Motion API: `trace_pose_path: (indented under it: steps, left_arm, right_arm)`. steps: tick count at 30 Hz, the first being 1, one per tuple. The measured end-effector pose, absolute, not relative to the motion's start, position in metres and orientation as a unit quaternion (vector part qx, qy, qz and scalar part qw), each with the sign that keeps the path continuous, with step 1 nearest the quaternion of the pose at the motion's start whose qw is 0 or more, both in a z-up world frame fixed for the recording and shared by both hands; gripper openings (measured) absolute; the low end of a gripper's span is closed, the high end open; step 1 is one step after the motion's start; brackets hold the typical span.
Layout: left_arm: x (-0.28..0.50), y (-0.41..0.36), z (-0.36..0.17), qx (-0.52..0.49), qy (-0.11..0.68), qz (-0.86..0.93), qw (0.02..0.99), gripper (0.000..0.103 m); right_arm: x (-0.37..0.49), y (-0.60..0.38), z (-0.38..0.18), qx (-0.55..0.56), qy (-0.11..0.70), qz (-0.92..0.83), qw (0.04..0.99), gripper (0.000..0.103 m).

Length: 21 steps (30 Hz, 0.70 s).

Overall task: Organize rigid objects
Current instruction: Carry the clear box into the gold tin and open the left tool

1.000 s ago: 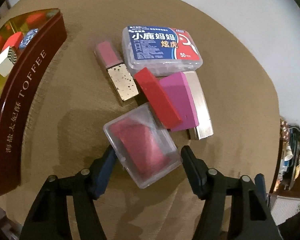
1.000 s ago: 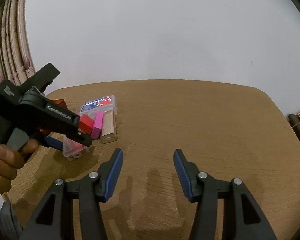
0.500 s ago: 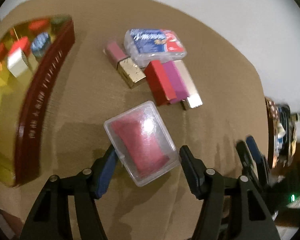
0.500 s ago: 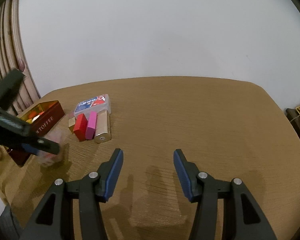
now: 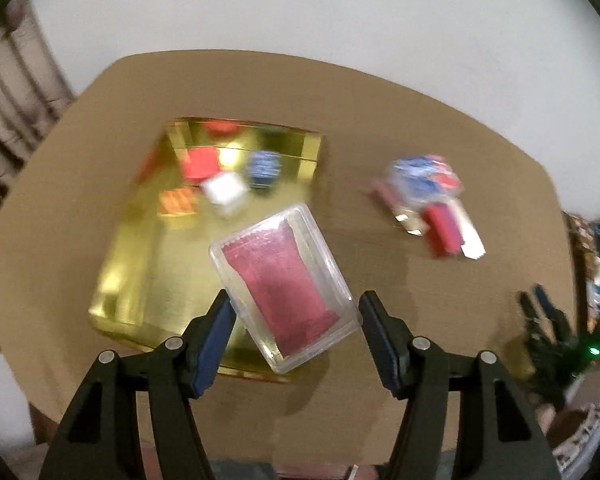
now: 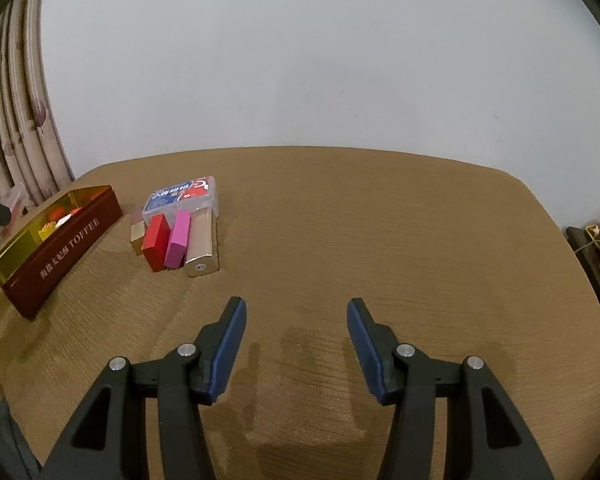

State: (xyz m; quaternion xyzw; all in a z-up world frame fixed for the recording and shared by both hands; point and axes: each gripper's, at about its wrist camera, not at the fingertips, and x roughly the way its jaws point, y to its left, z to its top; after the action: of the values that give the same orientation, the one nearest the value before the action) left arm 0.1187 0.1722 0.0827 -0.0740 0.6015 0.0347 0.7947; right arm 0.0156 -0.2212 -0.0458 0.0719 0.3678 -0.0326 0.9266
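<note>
Overhead, the left gripper [image 5: 294, 310] clamps a clear plastic case [image 5: 284, 286] with a red insert between its blue-padded fingers [image 5: 216, 330], the case tilted above the gold-lined tin [image 5: 148, 276] directly ahead and below. Small wrapped pieces, blurred, lie at the tin's far end. Across the wooden table [image 6: 380, 220], the right gripper [image 6: 296, 336] hangs wide open and grips nothing. Ahead and to its left the tin's maroon side reads "TOFFEE" beside Chinese characters; nearer its centreline sit a blue-labelled box [image 6: 182, 197], a red block [image 6: 155, 242], a pink block [image 6: 178, 239] and a gold tube [image 6: 201, 245], touching side by side.
</note>
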Motion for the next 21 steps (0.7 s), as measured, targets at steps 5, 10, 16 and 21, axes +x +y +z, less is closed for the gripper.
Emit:
trace_pose_path:
  steps: [5, 10, 16, 21]
  left_arm:
    - [0.133, 0.204, 0.051, -0.079, 0.625, 0.046, 0.775, 0.059]
    - [0.156, 0.205, 0.017, -0.073, 0.637, 0.036, 0.767, 0.059]
    - [0.173, 0.198, -0.014, -0.077, 0.675, -0.010, 0.733, 0.060]
    - [0.189, 0.199, -0.026, -0.074, 0.683, -0.015, 0.727, 0.060]
  right_arm:
    - [0.019, -0.216, -0.048, 0.057, 0.377, -0.035, 0.924, 0.054]
    - [0.021, -0.214, -0.049, 0.047, 0.385, -0.038, 0.921, 0.054]
    - [0.029, -0.210, -0.053, 0.037, 0.399, -0.040, 0.916, 0.054]
    - [0.031, -0.208, -0.055, 0.030, 0.403, -0.042, 0.914, 0.054]
